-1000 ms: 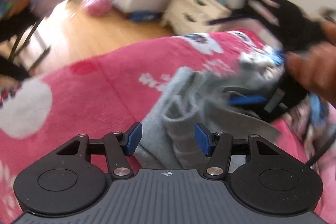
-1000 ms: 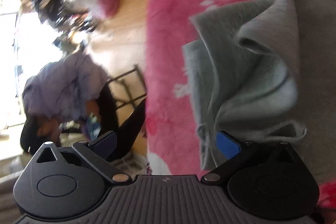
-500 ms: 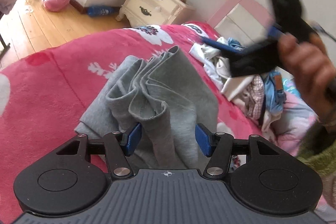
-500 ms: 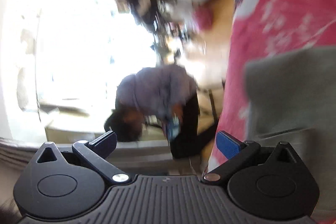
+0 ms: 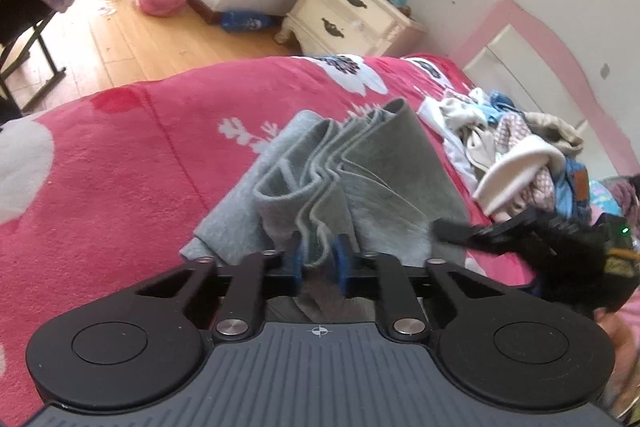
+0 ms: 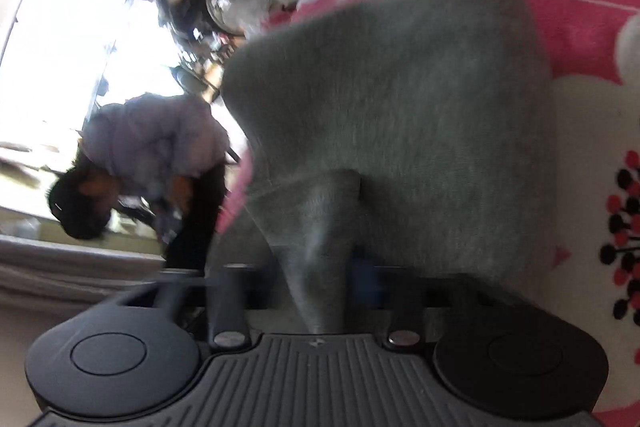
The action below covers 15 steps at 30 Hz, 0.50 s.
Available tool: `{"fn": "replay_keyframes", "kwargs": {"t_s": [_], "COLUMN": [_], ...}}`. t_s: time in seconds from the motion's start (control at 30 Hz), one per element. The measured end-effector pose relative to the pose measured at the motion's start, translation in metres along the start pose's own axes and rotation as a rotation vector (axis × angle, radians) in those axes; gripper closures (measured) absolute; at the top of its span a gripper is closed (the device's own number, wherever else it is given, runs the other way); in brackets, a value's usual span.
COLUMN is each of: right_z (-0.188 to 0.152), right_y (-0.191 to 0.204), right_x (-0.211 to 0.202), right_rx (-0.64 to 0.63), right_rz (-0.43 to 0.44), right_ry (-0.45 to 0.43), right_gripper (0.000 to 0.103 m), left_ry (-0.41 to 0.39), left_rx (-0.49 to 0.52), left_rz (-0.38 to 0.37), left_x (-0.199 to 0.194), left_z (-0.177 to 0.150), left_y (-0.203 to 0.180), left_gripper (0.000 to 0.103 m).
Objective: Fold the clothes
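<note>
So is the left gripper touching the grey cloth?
Touching. The left wrist view shows the left gripper with its blue pads pinching a bunched edge of the grey garment.

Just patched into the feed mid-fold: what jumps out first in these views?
The bunched grey garment in the middle of the bright pink flowered blanket, pinched at its near edge by the left gripper; the right gripper clamps another fold. A heap of unfolded clothes lies beyond, near the pink headboard.

Both wrist views look down, close, sharing the grey garment [image 5: 360,187].
</note>
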State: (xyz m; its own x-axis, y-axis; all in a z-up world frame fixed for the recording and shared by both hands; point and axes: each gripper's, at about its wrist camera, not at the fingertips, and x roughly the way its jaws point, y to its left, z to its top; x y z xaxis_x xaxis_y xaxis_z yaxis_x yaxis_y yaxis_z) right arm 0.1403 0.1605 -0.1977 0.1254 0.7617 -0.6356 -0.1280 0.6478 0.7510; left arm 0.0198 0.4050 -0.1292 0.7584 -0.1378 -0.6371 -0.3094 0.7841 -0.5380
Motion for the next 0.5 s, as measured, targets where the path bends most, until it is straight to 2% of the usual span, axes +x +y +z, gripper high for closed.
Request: {"fn": "replay_keyframes", "kwargs": {"t_s": [0.03, 0.13, 0.2, 0.3, 0.4, 0.47, 0.5], "right_z": [-0.004, -0.023, -0.047, -0.082, -0.103, -0.107, -0.108], "right_y": [0.009, 0.050, 0.073, 0.100, 0.108, 0.110, 0.111], "right_x": [-0.004, -0.016, -0.010, 0.006, 0.023, 0.026, 0.027], "right_rx": [-0.042, -0.303, -0.525, -0.816, -0.956, -0.981, -0.990], "right_rz": [0.020, 0.051, -0.007, -0.104, -0.178, -0.191, -0.194], "right_ry": [-0.014, -0.074, -0.069, -0.063, -0.068, -0.077, -0.080], "right_gripper": [0.094, 0.094, 0.094, 0.094, 0.094, 0.091, 0.091], "left_ry": [0.001, 0.010, 0.021, 0.056, 0.083, 0.088, 0.088], "left_rx": [-0.031, -0.137, -0.205, -0.345, -0.427, -0.456, -0.467], "left_rz": [-0.005, -0.036, -0.068, -0.159, -0.213, -0.240, -0.250], "left_x": [0.001, 0.001, 0.002, 0.006, 0.007, 0.007, 0.006], "left_z": [0.000, 0.000, -0.001, 0.001, 0.002, 0.004, 0.004], "left_y": [0.005, 0.021, 0.032, 0.054, 0.068, 0.074, 0.077], "left_gripper": [0.096, 0.096, 0.096, 0.095, 0.095, 0.094, 0.090]}}
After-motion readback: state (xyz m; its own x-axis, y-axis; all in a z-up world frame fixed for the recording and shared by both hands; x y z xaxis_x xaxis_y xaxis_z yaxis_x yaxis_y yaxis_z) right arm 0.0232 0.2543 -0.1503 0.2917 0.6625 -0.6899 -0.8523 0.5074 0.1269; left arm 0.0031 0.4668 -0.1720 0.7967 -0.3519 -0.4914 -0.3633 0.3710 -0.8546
